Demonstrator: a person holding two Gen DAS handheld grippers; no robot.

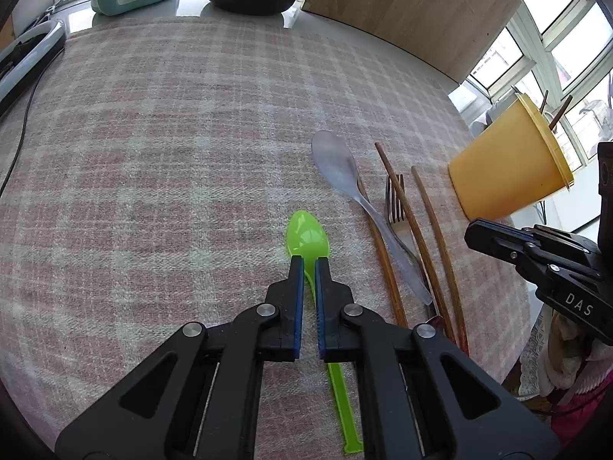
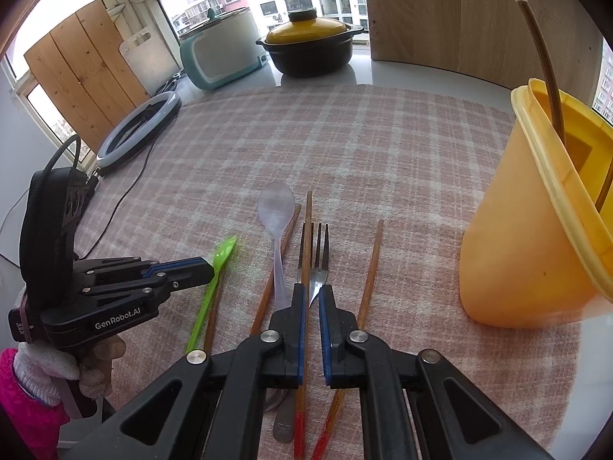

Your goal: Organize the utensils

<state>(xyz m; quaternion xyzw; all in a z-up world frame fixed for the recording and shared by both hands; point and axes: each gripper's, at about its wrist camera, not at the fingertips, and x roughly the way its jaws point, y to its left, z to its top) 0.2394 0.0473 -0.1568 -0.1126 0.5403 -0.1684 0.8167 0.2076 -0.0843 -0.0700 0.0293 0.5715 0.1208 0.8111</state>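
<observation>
The surface (image 2: 383, 145) has a pink checked cloth on it. On the cloth lie a green spoon (image 1: 306, 235), a clear spoon (image 2: 276, 207), a fork (image 2: 318, 257) and brown chopsticks (image 2: 371, 268). A yellow cup (image 2: 528, 237) stands near them.

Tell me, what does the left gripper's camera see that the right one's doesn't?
Only the left wrist view shows the green spoon's whole bowl and handle end between the left gripper's fingers. Only the right wrist view shows inside the yellow cup, with chopsticks standing in it, and the fork by the right gripper. Both show the clear spoon, loose chopsticks and checked cloth.
</observation>
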